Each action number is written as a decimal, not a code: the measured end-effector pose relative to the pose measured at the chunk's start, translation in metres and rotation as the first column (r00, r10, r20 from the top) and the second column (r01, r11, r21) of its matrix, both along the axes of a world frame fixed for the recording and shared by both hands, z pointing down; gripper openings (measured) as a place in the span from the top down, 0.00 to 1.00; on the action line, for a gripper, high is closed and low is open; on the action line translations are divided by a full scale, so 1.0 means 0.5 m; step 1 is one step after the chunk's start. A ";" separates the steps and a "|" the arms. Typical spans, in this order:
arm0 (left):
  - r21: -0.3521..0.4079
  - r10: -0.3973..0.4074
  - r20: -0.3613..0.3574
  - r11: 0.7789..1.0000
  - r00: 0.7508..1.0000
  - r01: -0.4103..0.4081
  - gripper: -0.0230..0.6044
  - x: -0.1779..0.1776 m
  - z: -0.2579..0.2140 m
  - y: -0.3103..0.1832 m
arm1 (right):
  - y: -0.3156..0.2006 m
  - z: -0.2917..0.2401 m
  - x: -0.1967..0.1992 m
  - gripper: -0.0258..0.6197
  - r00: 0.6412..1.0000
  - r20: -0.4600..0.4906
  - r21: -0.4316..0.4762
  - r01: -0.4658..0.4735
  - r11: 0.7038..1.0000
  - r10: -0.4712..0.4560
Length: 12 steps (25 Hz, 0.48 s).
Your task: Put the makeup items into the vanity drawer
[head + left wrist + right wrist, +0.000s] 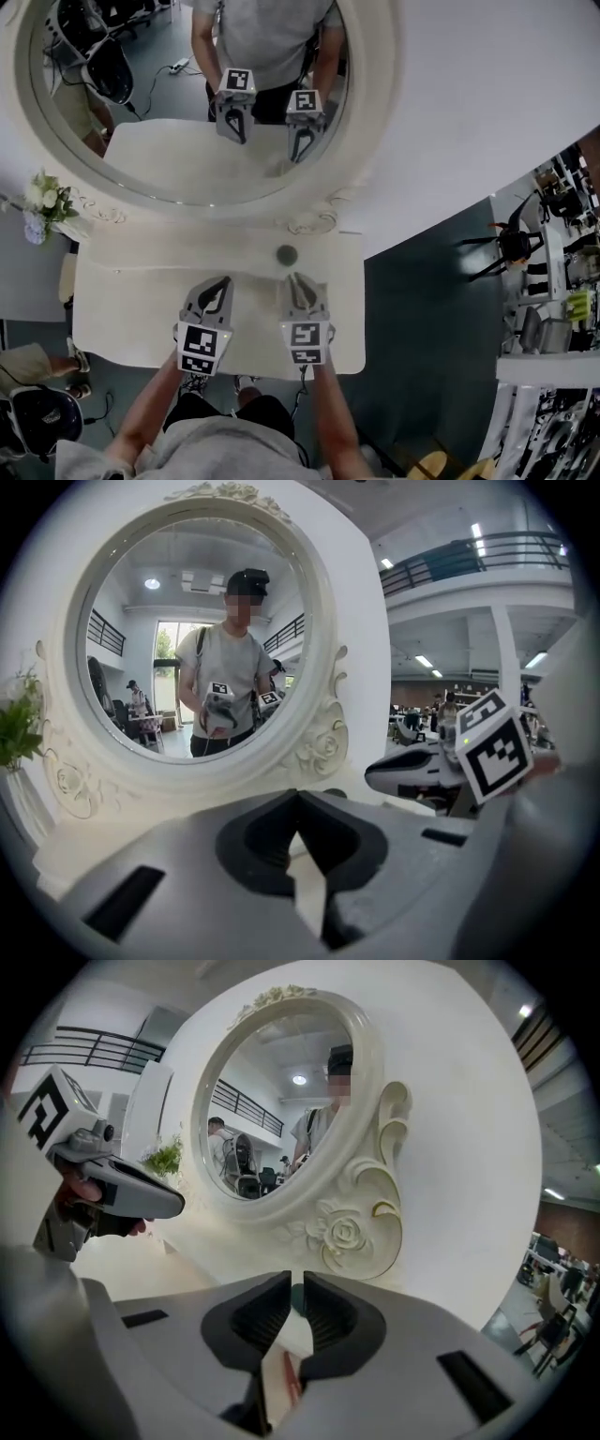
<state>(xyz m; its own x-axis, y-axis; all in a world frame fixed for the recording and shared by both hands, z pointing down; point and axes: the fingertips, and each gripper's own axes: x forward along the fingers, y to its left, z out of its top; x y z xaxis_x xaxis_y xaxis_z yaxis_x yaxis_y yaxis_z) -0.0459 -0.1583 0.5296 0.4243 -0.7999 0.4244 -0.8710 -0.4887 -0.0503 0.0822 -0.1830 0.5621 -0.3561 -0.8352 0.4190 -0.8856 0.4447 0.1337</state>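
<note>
Hovering side by side over the white table (141, 319), both claws point toward the round mirror (178, 141). The left claw (221, 281) has its jaws pressed together at the tips, empty. The right claw (294, 278) shows only a thin slit between its jaws, gripping nothing. A small dark green round item (286, 253) lies on the table just ahead of the right claw's tips, apart from them.

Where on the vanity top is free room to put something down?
Bare: the top's left part, between the flowers and the left gripper, and the strip right of the right gripper. Crowded: the middle, with both grippers and a small dark item by the mirror.
</note>
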 end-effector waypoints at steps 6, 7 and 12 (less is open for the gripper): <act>-0.030 -0.048 0.005 0.998 0.999 0.048 0.96 -0.019 0.023 -0.006 | -0.049 0.063 -0.019 0.69 0.998 -0.026 -0.104 0.057 0.993 -0.060; -0.034 -0.055 0.006 0.998 0.998 0.056 0.96 -0.023 0.029 -0.004 | -0.057 0.071 -0.018 0.68 0.997 -0.040 -0.109 0.054 0.993 -0.059; -0.054 -0.084 0.016 0.995 0.996 0.085 0.96 -0.042 0.046 0.008 | -0.091 0.105 -0.013 0.67 0.994 -0.093 -0.152 0.038 0.988 -0.053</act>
